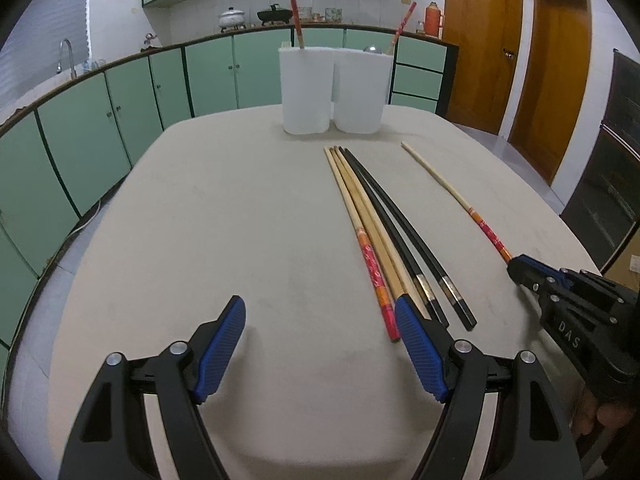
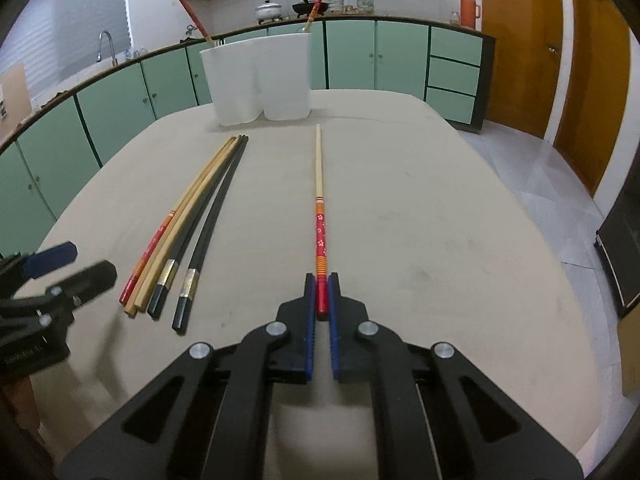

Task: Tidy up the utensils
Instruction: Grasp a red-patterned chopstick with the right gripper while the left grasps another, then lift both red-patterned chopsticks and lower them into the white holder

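Observation:
My right gripper (image 2: 321,280) is shut on the red end of a red-and-cream chopstick (image 2: 319,184), which points toward two white holders (image 2: 260,76). The same chopstick (image 1: 452,188) and right gripper (image 1: 516,266) show at the right of the left wrist view. A bundle of chopsticks (image 1: 384,232) lies on the table: one red-patterned, two plain wooden, two black. My left gripper (image 1: 320,316) is open and empty, with its right finger (image 1: 416,344) over the bundle's near ends. Each white holder (image 1: 332,88) has a red chopstick standing in it.
The beige table (image 1: 200,220) carries everything. Green cabinets and a counter with pots stand behind it. Wooden doors (image 1: 516,48) are at the far right. A dark appliance (image 2: 624,256) stands by the table's right side.

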The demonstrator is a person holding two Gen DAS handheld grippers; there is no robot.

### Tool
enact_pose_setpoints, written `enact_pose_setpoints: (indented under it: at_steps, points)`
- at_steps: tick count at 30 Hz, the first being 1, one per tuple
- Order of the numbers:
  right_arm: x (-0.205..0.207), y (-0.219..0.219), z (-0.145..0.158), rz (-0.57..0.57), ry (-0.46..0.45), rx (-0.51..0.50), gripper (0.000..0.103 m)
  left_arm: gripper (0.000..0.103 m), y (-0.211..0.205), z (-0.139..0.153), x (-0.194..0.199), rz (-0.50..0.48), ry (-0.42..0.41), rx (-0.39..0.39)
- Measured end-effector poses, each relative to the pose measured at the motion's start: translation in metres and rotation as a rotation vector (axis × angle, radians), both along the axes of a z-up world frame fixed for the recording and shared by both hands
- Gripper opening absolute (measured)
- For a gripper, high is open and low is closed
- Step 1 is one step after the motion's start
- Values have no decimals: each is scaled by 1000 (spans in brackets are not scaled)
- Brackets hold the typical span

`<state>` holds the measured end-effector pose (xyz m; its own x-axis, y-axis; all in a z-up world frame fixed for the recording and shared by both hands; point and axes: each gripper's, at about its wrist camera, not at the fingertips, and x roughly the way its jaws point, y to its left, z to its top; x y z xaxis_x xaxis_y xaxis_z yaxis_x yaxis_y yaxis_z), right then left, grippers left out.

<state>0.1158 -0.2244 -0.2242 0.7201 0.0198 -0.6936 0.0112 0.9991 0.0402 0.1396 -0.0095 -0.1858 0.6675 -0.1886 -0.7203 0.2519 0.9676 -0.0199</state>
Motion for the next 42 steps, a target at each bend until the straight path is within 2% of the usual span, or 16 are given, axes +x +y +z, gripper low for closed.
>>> enact_pose_setpoints:
  at_steps: [12, 17, 25, 26, 27, 34, 38, 42]
  points:
    - [-3, -5, -1, 6, -4, 24, 5, 66, -11, -12, 3, 5, 19, 36]
    - [-4, -4, -1, 24, -10, 34, 8, 51, -14, -12, 4, 7, 9, 33]
    - [-5, -1, -2, 32, -27, 17, 7, 15, -22, -13, 5, 22, -23, 30]
    - [-5, -1, -2, 33, -27, 14, 7, 8, -22, -13, 5, 19, -24, 29]
    - [-5, -1, -1, 34, -28, 14, 6, 6, -23, -13, 5, 20, -24, 27]
    - [-7, -6, 11, 52, -39, 30, 5, 6, -18, -1, 3, 23, -18, 2]
    - [-10, -6, 28, 70, -68, 25, 5, 6, -17, 22, -3, 8, -63, 22]
    - [-11, -8, 46, 82, -93, 33, 5, 6, -13, 50, -6, 2, -116, 10]
